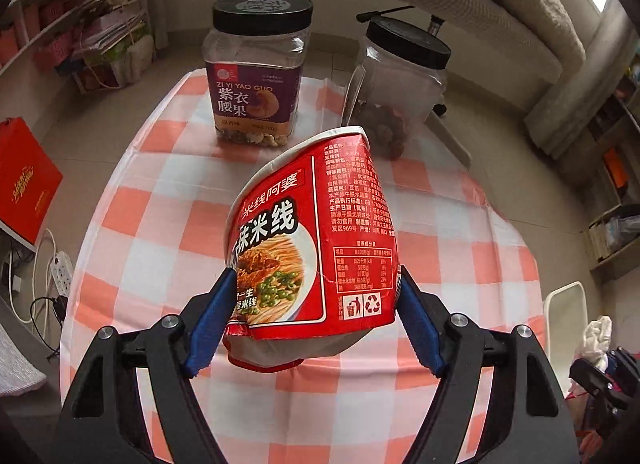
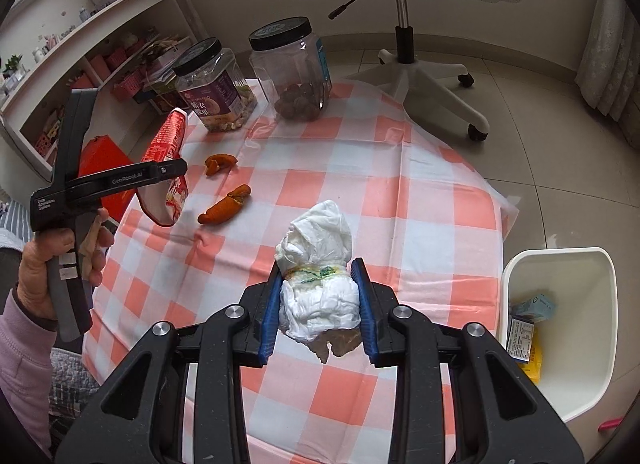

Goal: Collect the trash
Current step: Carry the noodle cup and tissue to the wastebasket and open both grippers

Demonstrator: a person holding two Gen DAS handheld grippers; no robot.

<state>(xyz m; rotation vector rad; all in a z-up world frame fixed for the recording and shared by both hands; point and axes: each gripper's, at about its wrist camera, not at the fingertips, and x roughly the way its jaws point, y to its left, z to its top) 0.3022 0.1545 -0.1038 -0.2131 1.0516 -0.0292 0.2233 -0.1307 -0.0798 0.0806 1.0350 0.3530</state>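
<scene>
The left gripper (image 1: pixel 316 304) pinches a crushed red noodle cup (image 1: pixel 316 232) between its blue pads (image 1: pixel 210 328), which press on both sides near the cup's base; the cup is lifted clear of the table, tilted with its white rim pointing away. In the right wrist view the same cup (image 2: pixel 168 168) hangs at the table's left edge, and a hand (image 2: pixel 60 260) in a lilac sleeve works the tool's grip. The right gripper (image 2: pixel 318 296) is clamped on a wad of white tissue (image 2: pixel 320 264) with a yellow-green band around its middle, held above the checked cloth (image 2: pixel 360 192). Beyond the wad two pieces of orange peel (image 2: pixel 226 206) lie on the cloth, well apart from both grippers, one near the middle left and one farther back. At the far end of the table stand two clear jars with black lids: a cashew jar (image 1: pixel 256 72) with a purple label and a second jar (image 1: pixel 396 92) with dark round fruit in the bottom. A white bin (image 2: pixel 560 324) sits on the floor just right of the table, with a few packets inside. A swivel chair (image 2: pixel 408 16) stands behind the table, and shelves (image 2: pixel 80 44) line the left wall.
</scene>
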